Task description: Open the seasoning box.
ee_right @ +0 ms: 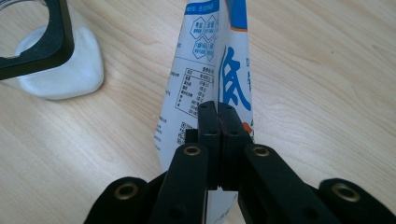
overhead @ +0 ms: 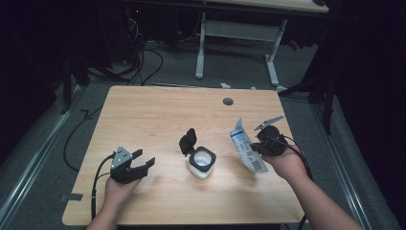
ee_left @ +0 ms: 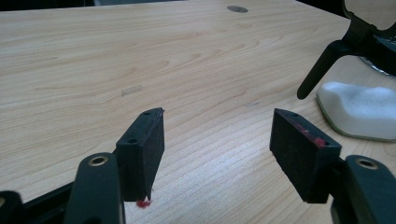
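At the near left of the wooden surface (overhead: pixel 158 115), the left gripper (overhead: pixel 142 161) is held low with its jaws apart and nothing between them. At the near right, a white and blue pouch (overhead: pixel 246 146) is clamped in the right gripper (overhead: pixel 257 146) and held above the surface. Between them, slightly farther, a white container (overhead: pixel 201 164) is seen standing, its black hinged lid (overhead: pixel 187 141) raised open.

Hand-held gripper (ee_left: pixel 217 133) agape above table (ee_left: pixel 116 56)
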